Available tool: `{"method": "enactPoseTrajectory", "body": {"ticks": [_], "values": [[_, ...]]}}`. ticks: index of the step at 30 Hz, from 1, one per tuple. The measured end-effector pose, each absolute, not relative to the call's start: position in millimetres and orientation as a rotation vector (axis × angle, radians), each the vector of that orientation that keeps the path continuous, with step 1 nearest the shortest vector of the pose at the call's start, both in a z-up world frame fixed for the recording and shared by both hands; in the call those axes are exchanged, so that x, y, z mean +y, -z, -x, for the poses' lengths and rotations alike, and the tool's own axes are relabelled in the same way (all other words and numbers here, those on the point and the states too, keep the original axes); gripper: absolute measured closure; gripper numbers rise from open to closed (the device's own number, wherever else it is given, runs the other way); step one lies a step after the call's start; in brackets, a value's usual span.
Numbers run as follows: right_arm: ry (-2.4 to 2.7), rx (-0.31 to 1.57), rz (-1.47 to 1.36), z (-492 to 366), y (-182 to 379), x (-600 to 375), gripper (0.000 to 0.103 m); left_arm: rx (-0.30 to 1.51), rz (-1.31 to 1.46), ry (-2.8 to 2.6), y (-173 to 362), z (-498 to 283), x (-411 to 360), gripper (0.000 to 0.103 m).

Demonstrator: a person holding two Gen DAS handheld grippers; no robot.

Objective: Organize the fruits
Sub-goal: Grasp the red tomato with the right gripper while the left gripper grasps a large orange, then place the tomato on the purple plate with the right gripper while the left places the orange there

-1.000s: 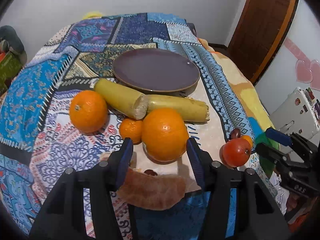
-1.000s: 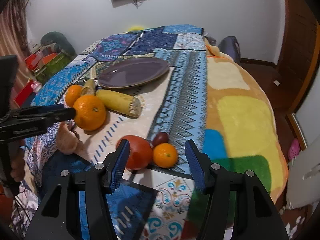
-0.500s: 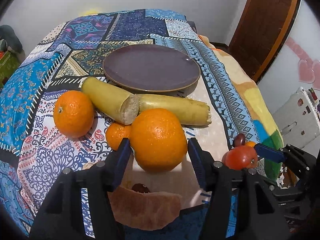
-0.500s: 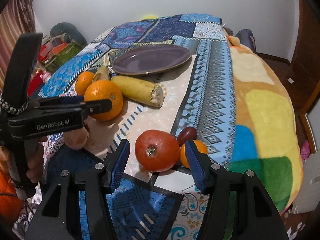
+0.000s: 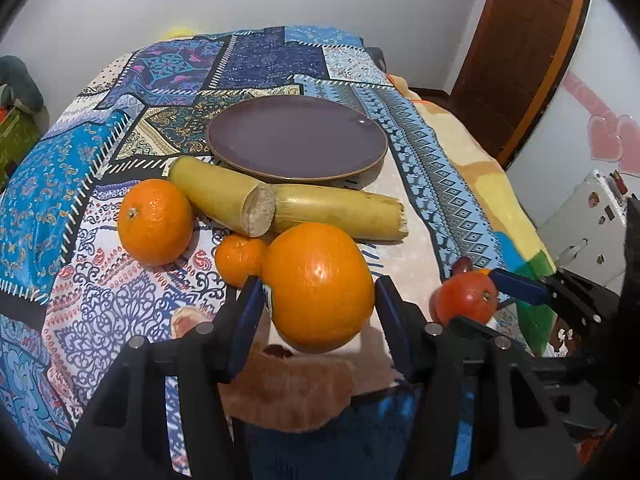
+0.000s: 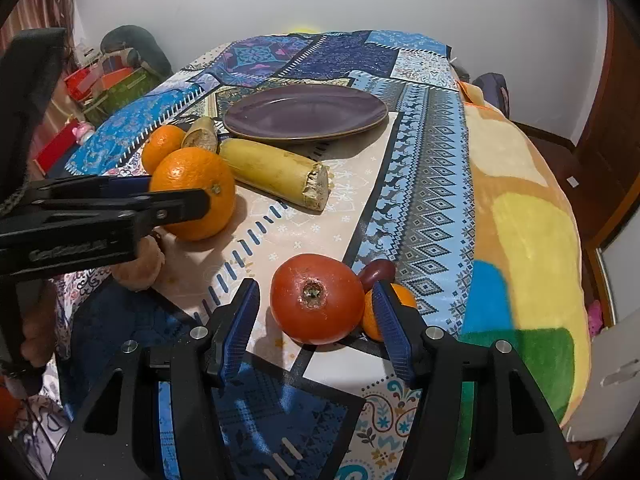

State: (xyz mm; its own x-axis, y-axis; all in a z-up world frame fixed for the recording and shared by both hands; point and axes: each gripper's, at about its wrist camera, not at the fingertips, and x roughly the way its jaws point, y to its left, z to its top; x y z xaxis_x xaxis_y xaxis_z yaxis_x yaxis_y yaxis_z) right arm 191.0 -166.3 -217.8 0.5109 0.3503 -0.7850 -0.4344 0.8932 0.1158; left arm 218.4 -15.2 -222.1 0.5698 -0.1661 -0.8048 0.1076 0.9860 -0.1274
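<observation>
Since a second ago both grippers have closed in on fruit. The left gripper (image 5: pixel 316 304) now straddles the big orange (image 5: pixel 318 286); its jaws are closing, and the pads look to touch the skin, though a firm pinch cannot be told. The right gripper (image 6: pixel 316 312) brackets the tomato (image 6: pixel 317 298) near the bed's front edge, jaws opening, a gap beside the left pad. Both line up to carry fruit to the empty plate (image 5: pixel 298 142) mid-bed.

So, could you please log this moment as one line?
left gripper: jaws closing on big orange | right gripper: jaws opening, astride red fruit, no grip | plate: empty
</observation>
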Motion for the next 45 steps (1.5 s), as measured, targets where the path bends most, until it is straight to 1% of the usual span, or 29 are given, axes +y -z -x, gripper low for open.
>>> {"method": "enactPoseTrajectory", "body": {"ticks": [1,3,4,5,15,26,35,45], "values": [[-0.469,0.918,0.110,-191.1,218.1,-165.3,0.047,0.948,0.066,0.162,220.4,-216.4,-15.4,0.047],[-0.451,0.910,0.126,-190.8,218.7,-164.1,0.052,0.941,0.062,0.173,215.9,-211.9,-15.6,0.047],[-0.453,0.910,0.124,-191.5,218.8,-164.4,0.059,0.936,0.064,0.174,213.9,-210.2,-15.5,0.047],[-0.453,0.917,0.111,-192.6,218.9,-165.5,0.060,0.930,0.066,0.175,211.3,-208.6,-15.5,0.047],[-0.448,0.897,0.059,-191.4,204.7,-171.5,0.061,0.883,0.072,0.169,190.3,-193.4,-9.3,0.047],[-0.436,0.741,0.066,-208.8,153.9,-165.4,0.061,0.772,0.086,0.112,151.7,-190.7,11.4,0.047],[-0.425,0.646,0.075,-232.4,130.0,-156.4,0.061,0.708,0.076,0.060,131.3,-208.2,30.0,0.047],[-0.420,0.628,0.085,-261.6,131.4,-145.9,0.061,0.699,0.061,0.050,133.1,-246.0,34.3,0.047]]}}
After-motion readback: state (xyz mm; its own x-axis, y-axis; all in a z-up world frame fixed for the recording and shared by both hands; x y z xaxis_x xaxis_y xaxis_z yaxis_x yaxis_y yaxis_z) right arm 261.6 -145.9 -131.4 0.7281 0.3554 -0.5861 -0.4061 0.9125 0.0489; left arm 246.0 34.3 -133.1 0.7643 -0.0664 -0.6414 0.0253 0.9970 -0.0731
